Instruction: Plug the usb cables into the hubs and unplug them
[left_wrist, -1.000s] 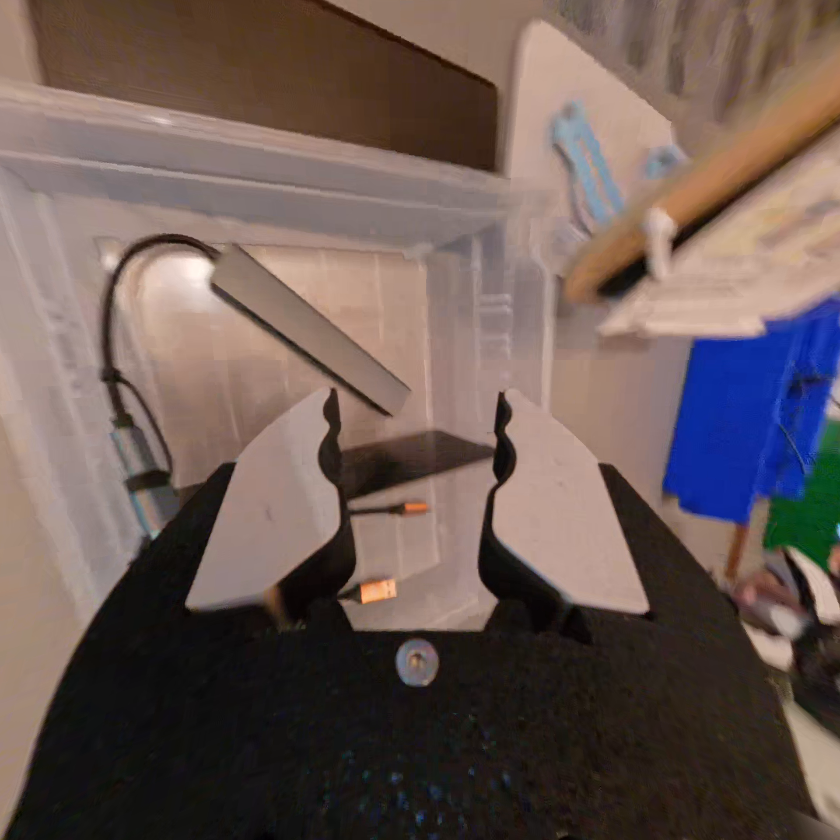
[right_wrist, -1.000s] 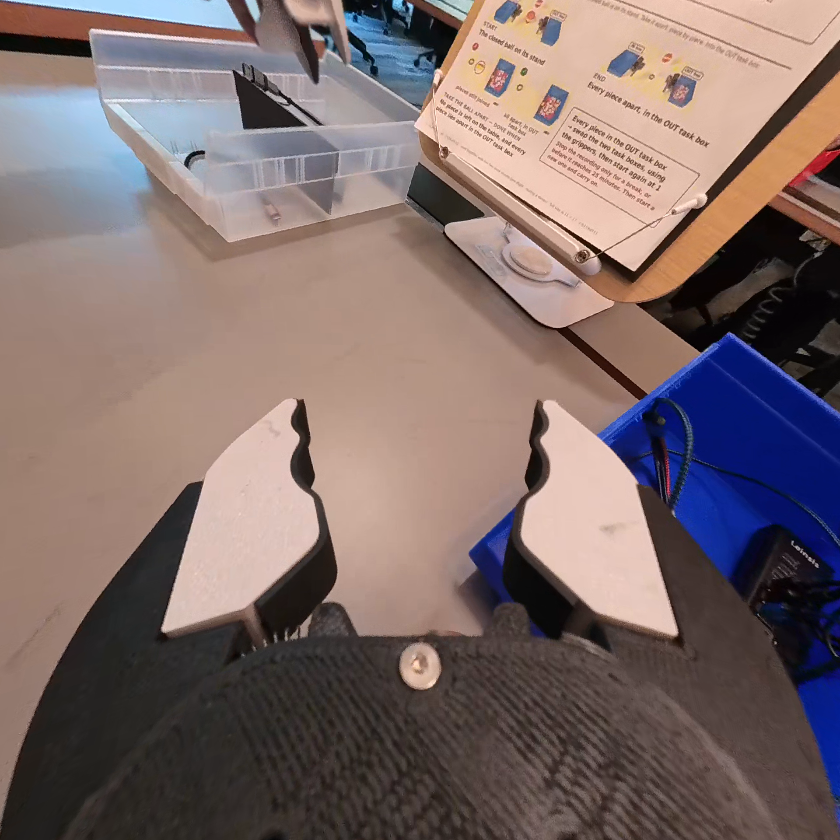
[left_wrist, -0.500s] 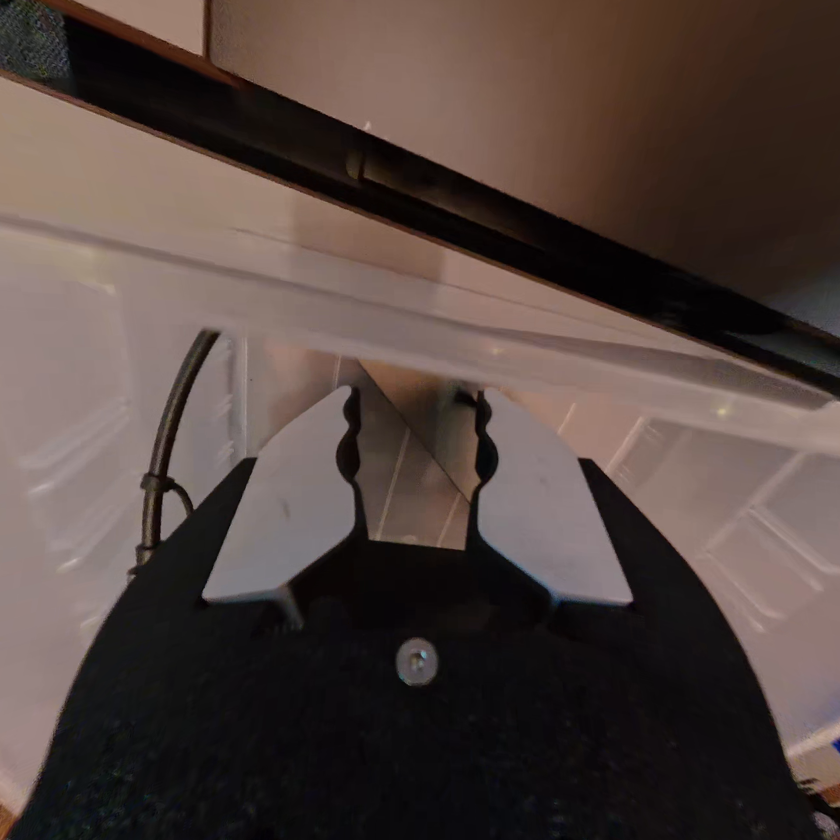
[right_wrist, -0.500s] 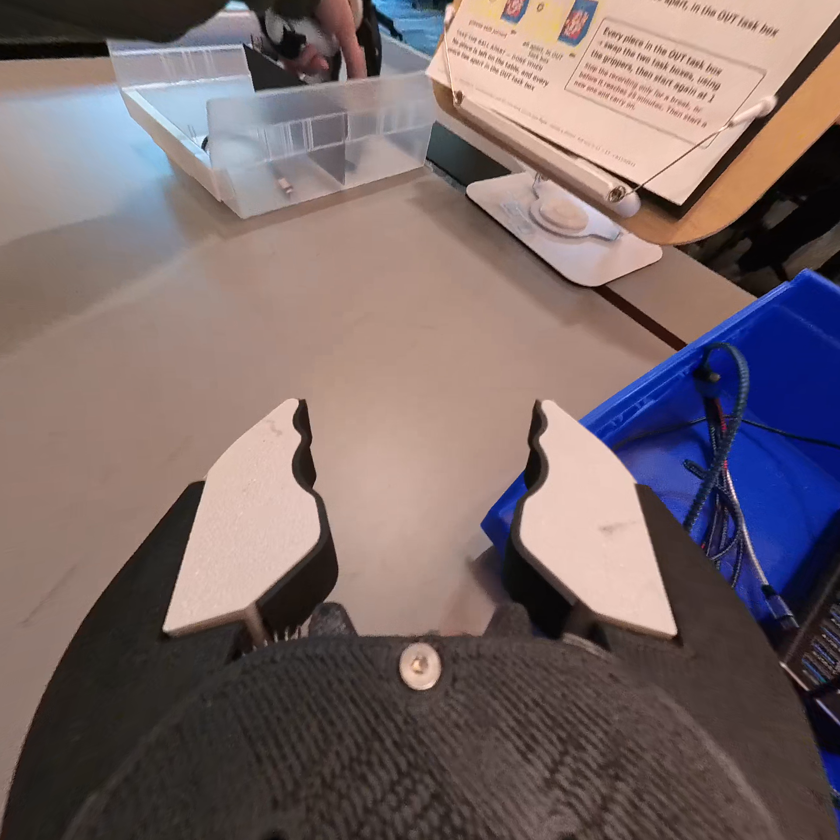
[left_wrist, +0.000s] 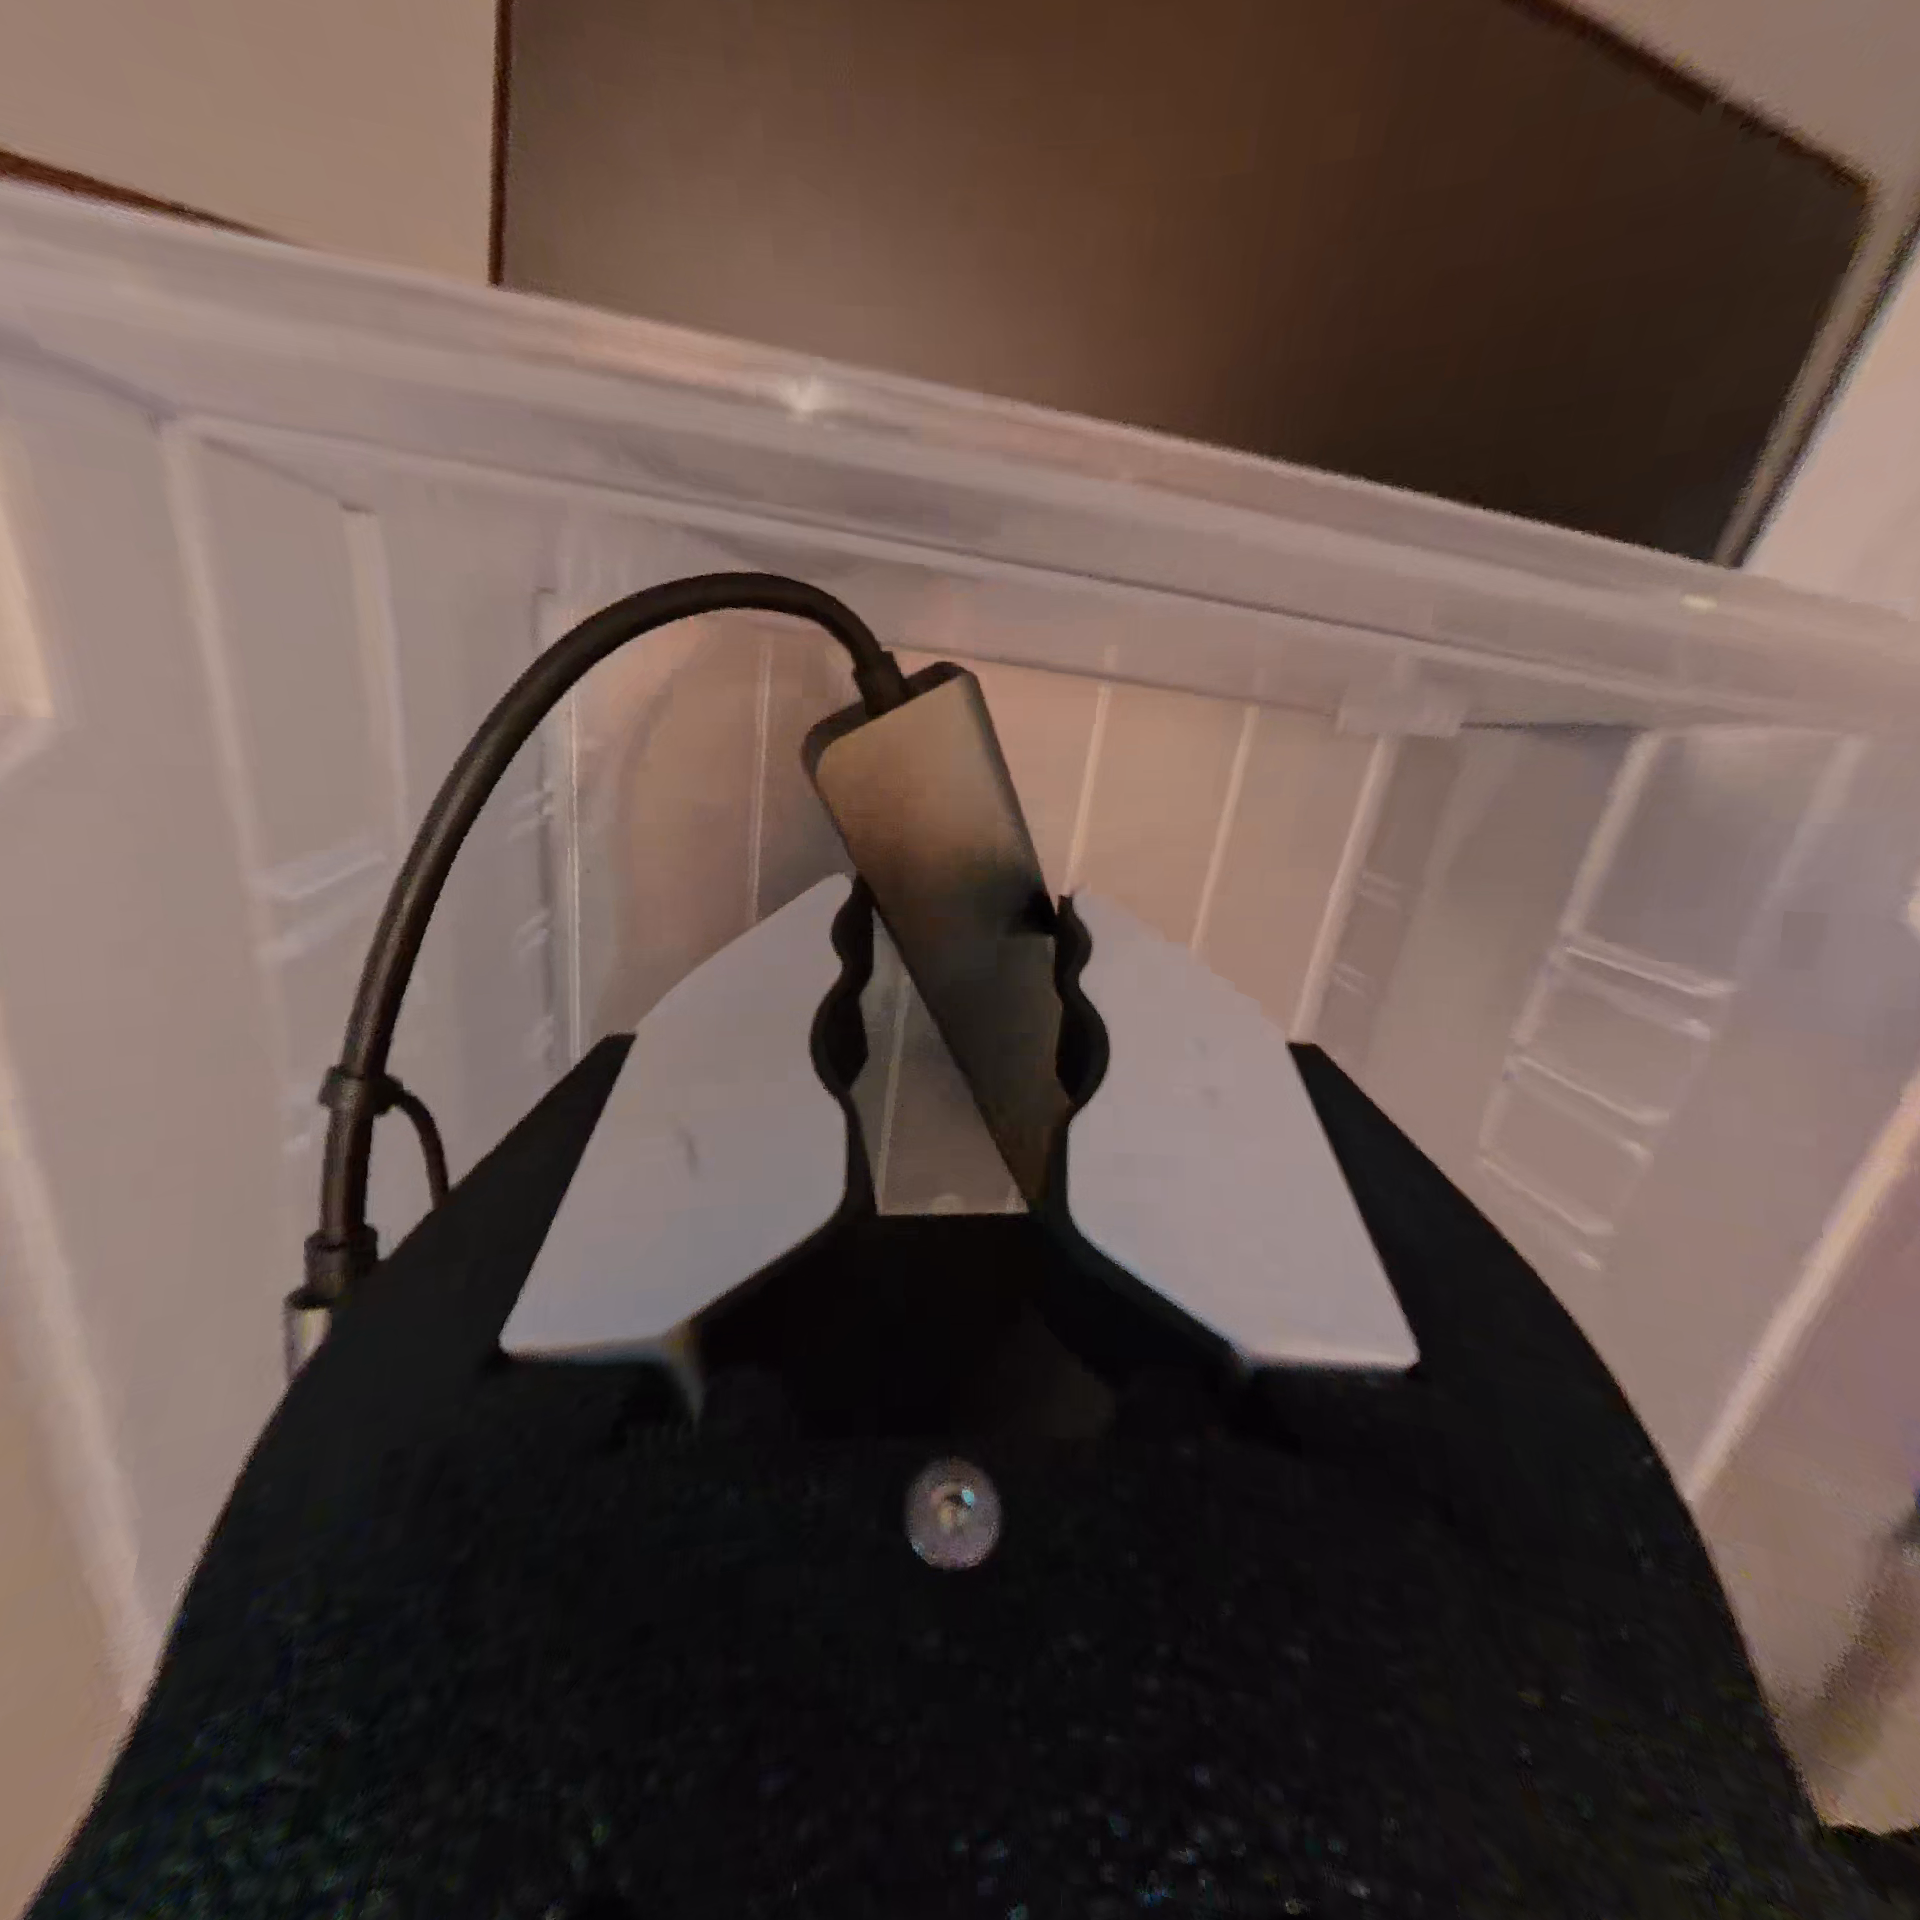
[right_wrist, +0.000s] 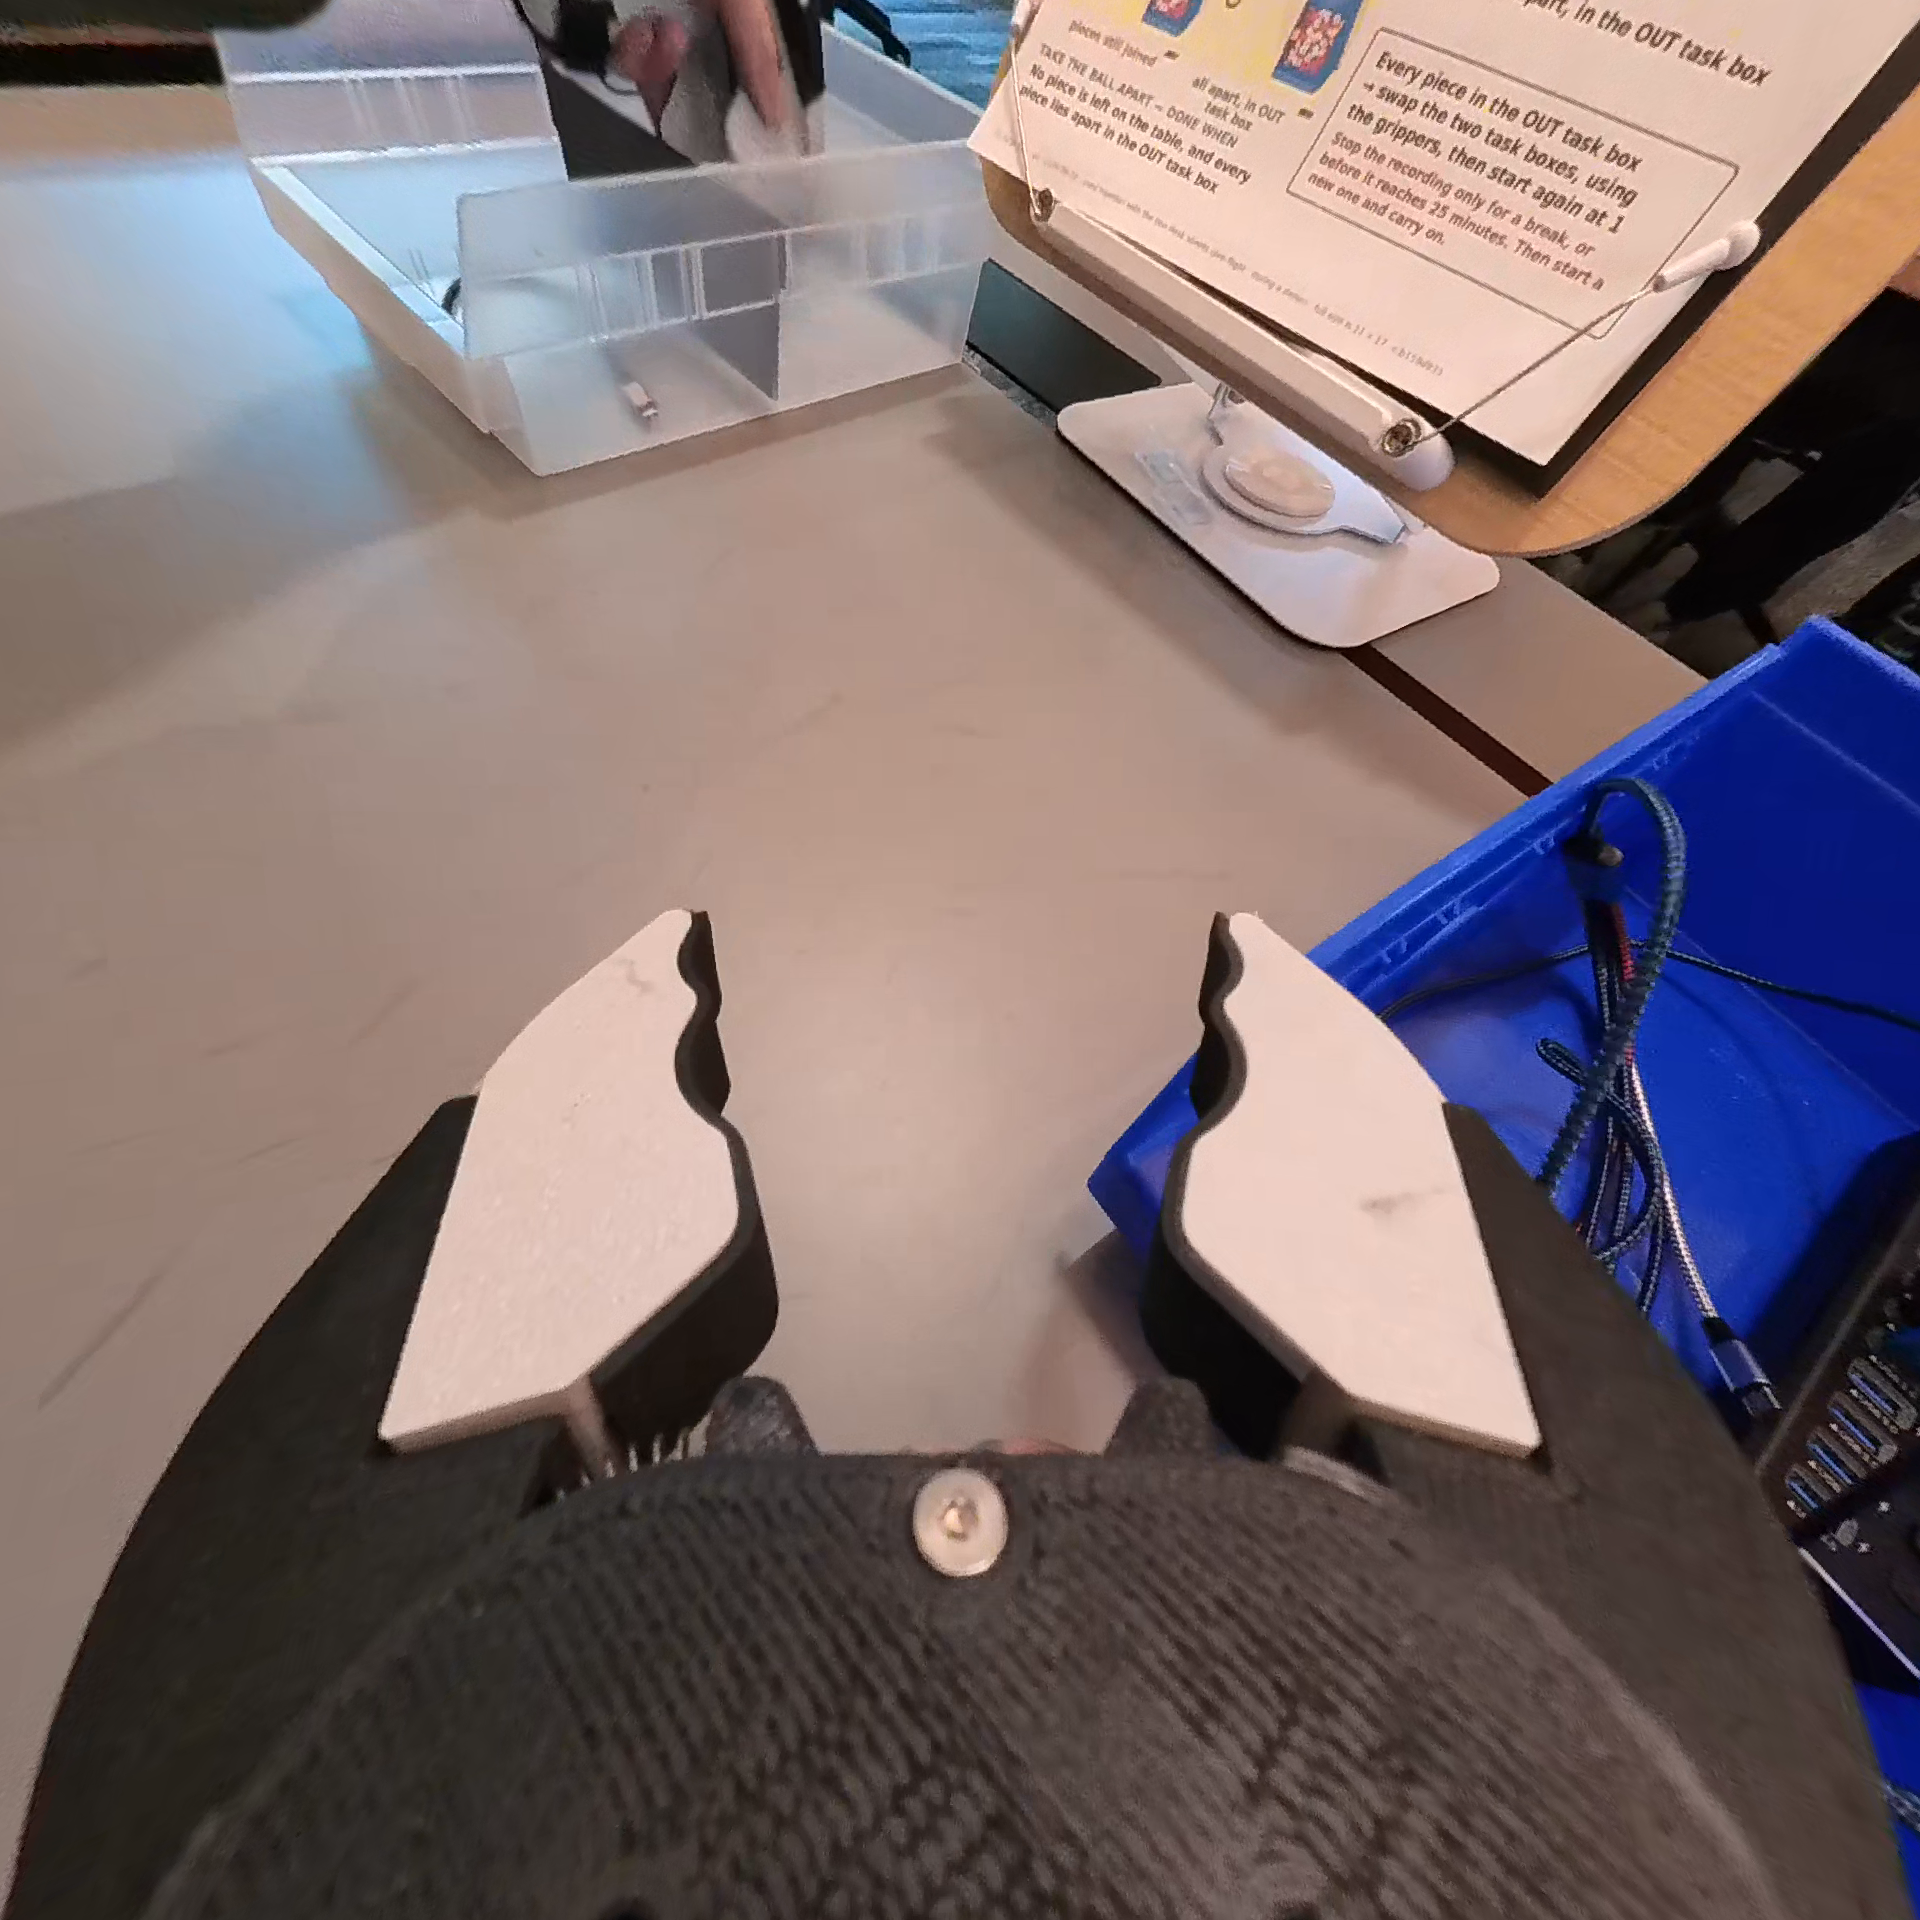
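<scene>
We had the table (right_wrist: 727, 727) before us, wide and mostly bare. At its far side sat the clear plastic box (right_wrist: 727, 312), at its right edge the blue bin (right_wrist: 1766, 935), and between them the stand with the instruction sheet (right_wrist: 1403, 187).

The left tongs (left_wrist: 956, 997) were down inside the clear box, drawn narrow around the grey hub (left_wrist: 925, 831), which stood tilted between them with its black lead (left_wrist: 457, 831) arching off to the left. We judged this to be the pick-up step, with the hub gripped but not yet out of the box.

The right tongs (right_wrist: 961, 1029) hung wide and empty over the table, just beside the blue bin, where a braided cable (right_wrist: 1621, 1039) lay coiled.

Next, in our view, the hub needed lifting clear onto the table with its ports facing the right side, while the right tongs reached into the bin for a cable plug.
</scene>
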